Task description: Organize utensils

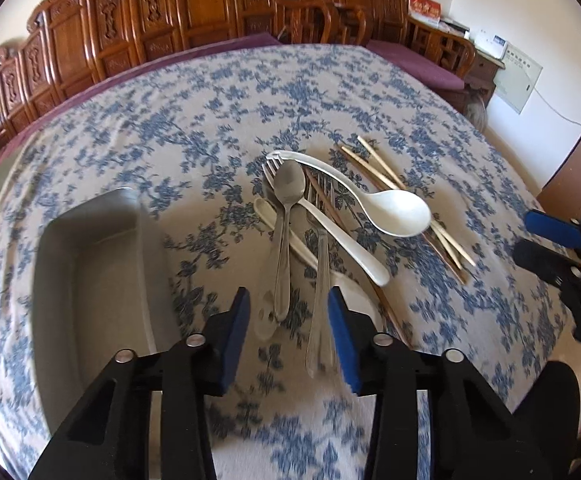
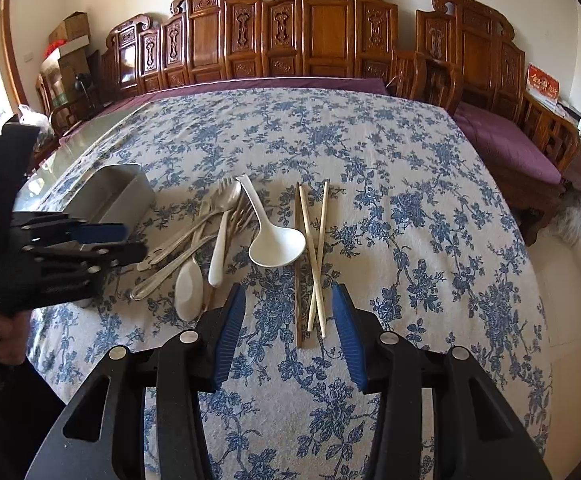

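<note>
A pile of utensils lies on the floral tablecloth: a metal spoon [image 1: 286,200], metal forks [image 1: 317,280], a large white ladle spoon [image 1: 398,210], smaller white spoons [image 1: 346,236] and chopsticks [image 1: 386,172]. My left gripper [image 1: 288,328] is open, its fingers over the handles of the metal spoon and fork. My right gripper [image 2: 288,326] is open above the near ends of the chopsticks [image 2: 316,264], right of the white ladle spoon [image 2: 276,246] and a small white spoon [image 2: 189,290]. The left gripper also shows in the right wrist view [image 2: 118,242].
An empty rectangular metal tray [image 1: 90,264] sits left of the pile; it also shows in the right wrist view [image 2: 114,192]. Carved wooden benches with purple cushions [image 2: 502,136] line the far and right sides. The table edge drops off at the right [image 1: 546,208].
</note>
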`<state>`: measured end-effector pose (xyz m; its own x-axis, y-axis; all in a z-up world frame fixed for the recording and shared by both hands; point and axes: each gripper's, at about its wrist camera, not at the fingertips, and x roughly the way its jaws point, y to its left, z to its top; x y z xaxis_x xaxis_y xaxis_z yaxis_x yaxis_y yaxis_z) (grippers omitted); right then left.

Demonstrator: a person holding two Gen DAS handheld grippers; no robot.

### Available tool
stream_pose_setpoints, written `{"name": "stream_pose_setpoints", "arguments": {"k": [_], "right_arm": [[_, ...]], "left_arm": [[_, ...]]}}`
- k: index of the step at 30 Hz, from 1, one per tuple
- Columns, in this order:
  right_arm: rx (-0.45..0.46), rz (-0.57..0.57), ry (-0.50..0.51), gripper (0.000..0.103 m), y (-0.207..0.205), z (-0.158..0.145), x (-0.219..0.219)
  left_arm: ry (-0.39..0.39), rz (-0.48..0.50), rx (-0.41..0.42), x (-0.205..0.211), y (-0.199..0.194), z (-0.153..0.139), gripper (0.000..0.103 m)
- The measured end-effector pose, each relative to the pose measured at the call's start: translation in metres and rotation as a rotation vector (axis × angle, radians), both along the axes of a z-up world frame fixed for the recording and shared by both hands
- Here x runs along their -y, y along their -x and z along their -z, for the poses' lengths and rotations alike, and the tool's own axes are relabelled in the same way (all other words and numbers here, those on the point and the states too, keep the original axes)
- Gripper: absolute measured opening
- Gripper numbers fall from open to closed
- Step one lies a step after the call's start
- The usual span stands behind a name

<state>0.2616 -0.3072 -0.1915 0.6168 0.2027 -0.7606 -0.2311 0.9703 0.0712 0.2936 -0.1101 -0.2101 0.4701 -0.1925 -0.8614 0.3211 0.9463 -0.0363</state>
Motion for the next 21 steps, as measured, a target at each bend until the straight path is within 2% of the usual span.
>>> {"name": "stream_pose_setpoints", "arguments": {"k": [6, 10, 11, 18, 19, 21], "right_arm": [[-0.014, -0.004, -0.011, 0.048, -0.008, 0.007, 0.001], [-0.014, 0.008, -0.032, 0.048, -0.007, 0.001, 0.007], [-0.011, 0.009, -0.034, 0.048, -0.007, 0.000, 0.008], [0.005, -0.004, -0.032, 0.048, -0.004, -0.006, 0.005], [0.006, -0.004, -0.030, 0.048, -0.004, -0.006, 0.004], [0.005, -0.007, -0.025, 0.048, -0.004, -0.005, 0.003]], "left_arm": [[0.020, -0.009, -0.077, 0.002, -0.033, 0.024, 0.035], [0.017, -0.013, -0.114, 0.005, -0.044, 0.034, 0.024], [0.009, -0.020, -0.117, 0.005, -0.047, 0.036, 0.020], [-0.004, -0.034, -0.124, 0.006, -0.054, 0.040, 0.014], [-0.011, -0.030, -0.119, 0.007, -0.053, 0.039, 0.008], [-0.002, -0.025, -0.118, 0.006, -0.051, 0.036, 0.007]]}}
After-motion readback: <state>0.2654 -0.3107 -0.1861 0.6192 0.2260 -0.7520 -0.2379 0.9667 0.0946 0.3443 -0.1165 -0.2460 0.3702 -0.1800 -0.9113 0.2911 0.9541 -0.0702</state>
